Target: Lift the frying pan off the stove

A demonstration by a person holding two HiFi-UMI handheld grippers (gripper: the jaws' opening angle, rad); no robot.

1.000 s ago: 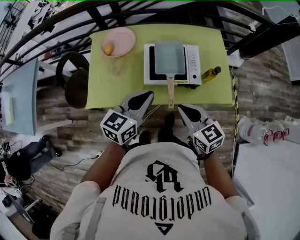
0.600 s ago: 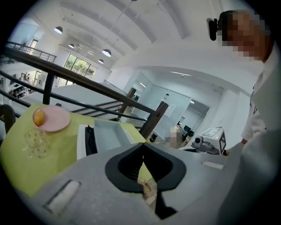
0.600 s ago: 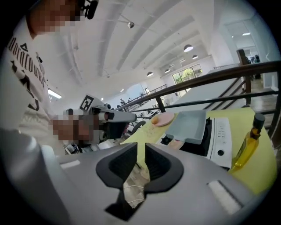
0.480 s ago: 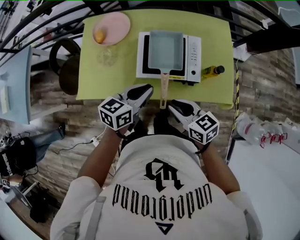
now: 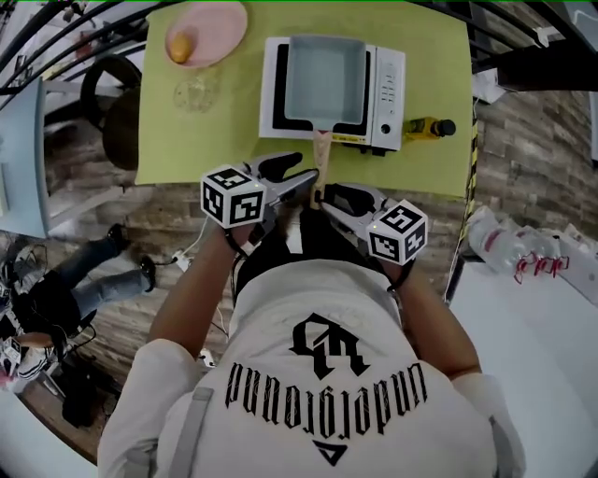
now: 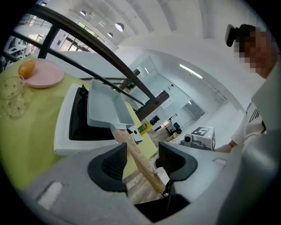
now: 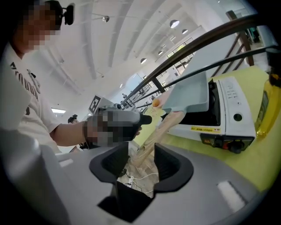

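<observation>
A square pale-grey frying pan (image 5: 324, 79) sits on a white portable stove (image 5: 388, 89) on the yellow-green table (image 5: 224, 131). Its wooden handle (image 5: 321, 159) sticks out past the near table edge toward me. My left gripper (image 5: 304, 179) comes at the handle's end from the left, my right gripper (image 5: 332, 198) from the right. In the left gripper view the handle (image 6: 139, 160) runs between the jaws of the left gripper (image 6: 142, 161), which are opening. In the right gripper view the handle (image 7: 154, 139) lies between the right gripper (image 7: 141, 160) jaws, also opening. Neither pair of pads presses on it.
A pink plate (image 5: 210, 23) with an orange fruit (image 5: 179, 47) stands at the table's far left, a clear glass (image 5: 196, 93) just in front of it. A yellow oil bottle (image 5: 428, 129) lies right of the stove. A dark chair (image 5: 117, 112) stands left of the table.
Both grippers moved forward and inward from near my waist to the end of the pan's handle. Their jaws went from shut to open. The table now lies closer in the head view.
</observation>
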